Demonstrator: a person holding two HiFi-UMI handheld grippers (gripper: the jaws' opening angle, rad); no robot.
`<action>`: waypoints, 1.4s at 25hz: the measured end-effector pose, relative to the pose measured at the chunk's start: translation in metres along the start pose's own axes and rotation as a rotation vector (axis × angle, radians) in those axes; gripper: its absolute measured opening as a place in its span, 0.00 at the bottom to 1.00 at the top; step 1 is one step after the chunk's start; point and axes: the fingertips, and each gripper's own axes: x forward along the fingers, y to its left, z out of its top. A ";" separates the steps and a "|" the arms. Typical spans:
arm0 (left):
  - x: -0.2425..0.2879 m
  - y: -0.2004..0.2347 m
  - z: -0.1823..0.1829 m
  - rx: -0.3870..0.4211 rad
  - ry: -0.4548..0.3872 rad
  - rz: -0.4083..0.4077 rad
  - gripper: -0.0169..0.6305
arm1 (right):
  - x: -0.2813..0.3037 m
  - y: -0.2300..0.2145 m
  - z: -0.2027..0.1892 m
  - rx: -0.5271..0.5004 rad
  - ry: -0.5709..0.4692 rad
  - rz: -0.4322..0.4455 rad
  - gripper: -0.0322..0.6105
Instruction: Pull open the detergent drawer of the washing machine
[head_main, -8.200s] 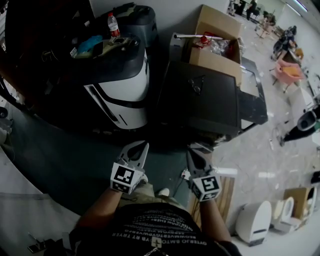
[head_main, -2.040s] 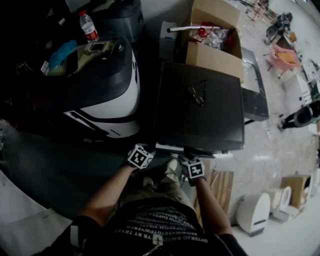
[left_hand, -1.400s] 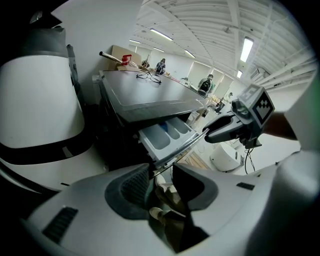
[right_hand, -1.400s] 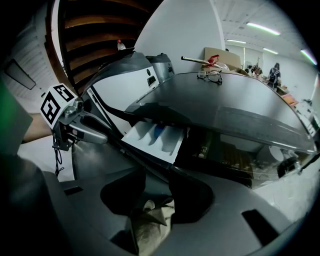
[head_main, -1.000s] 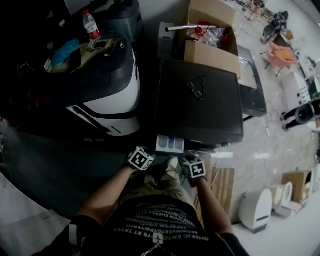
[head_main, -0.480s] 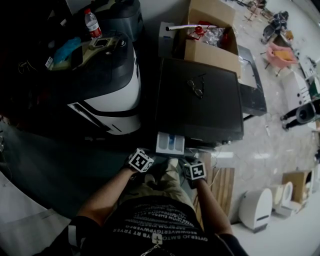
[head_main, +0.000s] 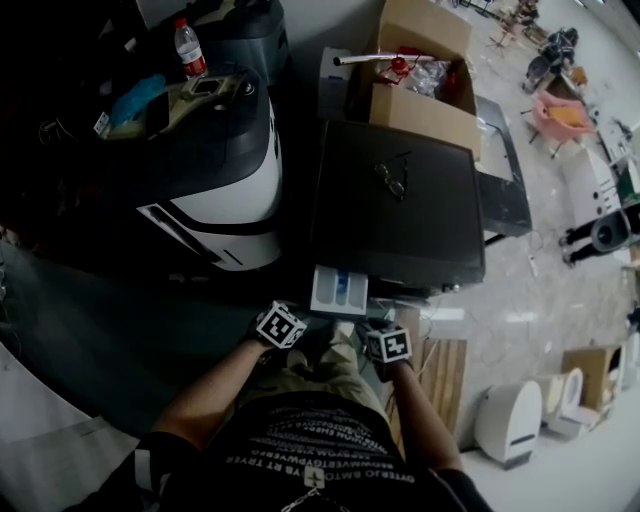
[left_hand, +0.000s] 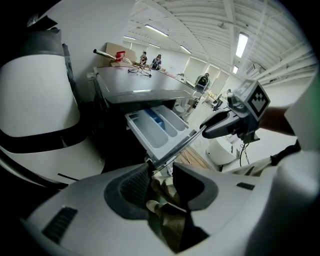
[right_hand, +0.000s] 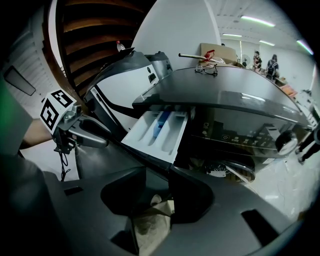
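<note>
- Head view: the detergent drawer (head_main: 338, 290) stands well out from the left end of the washing machine (head_main: 400, 200) front. Two seconds ago only a sliver of it showed. Against half a second ago it has hardly moved.
- Judgement: the pull looks essentially done and the drawer is probably near its stop. Its pale compartments and a blue insert lie open to view.
- Left gripper (left_hand: 162, 172): low in front of the washing machine, pointing up at it. Jaws stand a narrow gap apart with nothing clamped. The left end of the drawer's front lip lies against one jaw tip, and trouser cloth shows through the gap.
- Right gripper (right_hand: 157, 175): at the other end of the drawer front, also low before the washing machine. Jaws are a narrow gap apart and the lip's lower edge crosses just over the tips. Whether it touches them I cannot tell.
- Pose: both forearms reach forward and down, grippers side by side close to the washing machine, marker cubes facing up.
- Glasses (head_main: 393, 178) lie on the washing machine's top.
</note>
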 end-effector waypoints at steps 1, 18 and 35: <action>0.000 0.000 0.000 0.001 0.000 -0.001 0.25 | 0.000 -0.002 -0.001 -0.002 0.001 -0.007 0.27; -0.034 -0.006 0.025 -0.007 -0.245 0.077 0.15 | -0.046 0.017 0.019 -0.032 -0.106 -0.046 0.22; -0.226 -0.038 0.161 0.155 -0.834 0.232 0.03 | -0.215 0.069 0.170 -0.150 -0.751 -0.146 0.05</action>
